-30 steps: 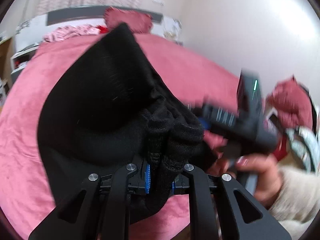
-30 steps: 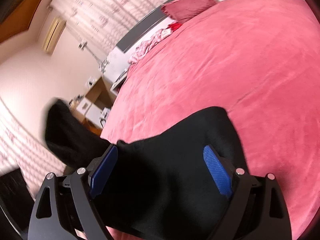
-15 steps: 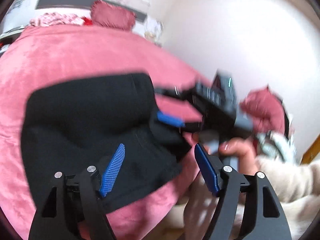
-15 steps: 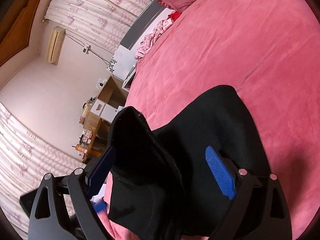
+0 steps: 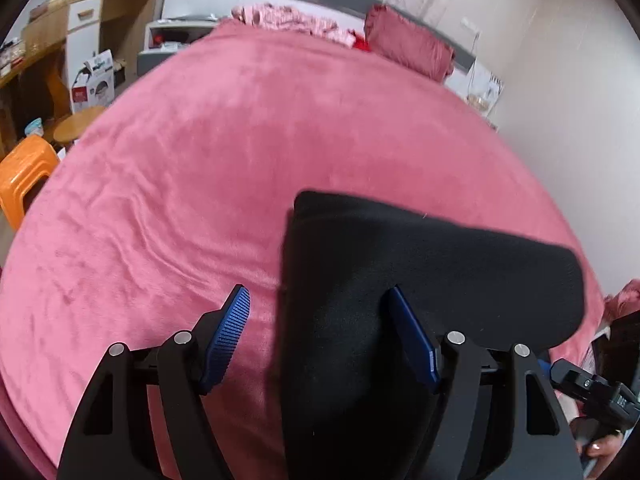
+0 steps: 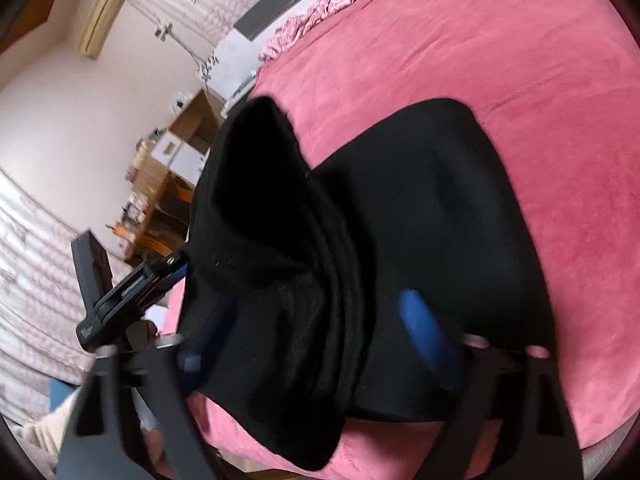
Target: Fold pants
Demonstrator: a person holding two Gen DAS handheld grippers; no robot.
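Observation:
The black pants point(image 5: 420, 260) lie folded on the pink bed point(image 5: 240, 140). My left gripper point(image 5: 320, 320) hangs open over their left edge, one blue pad above the blanket and the other above the cloth, gripping nothing. In the right wrist view a raised fold of the pants point(image 6: 272, 208) stands up between the fingers of my right gripper point(image 6: 312, 332). Its jaws are closing around that fold, and the pads do not clearly press it. The left gripper point(image 6: 132, 292) shows just left of the fold. The right gripper point(image 5: 592, 396) and a hand point(image 5: 600, 448) sit at the lower right.
A dark red pillow point(image 5: 408, 48) and crumpled pink clothes point(image 5: 292, 20) lie at the headboard. An orange stool point(image 5: 24, 168), a round wooden stool point(image 5: 76, 128) and wooden shelves point(image 5: 40, 60) stand left of the bed. A pale wall point(image 5: 560, 100) runs along the right.
My left gripper let go of the bunched pants, opened wide and swung to their left edge. The right gripper's jaws have narrowed around a fold that rose between them.

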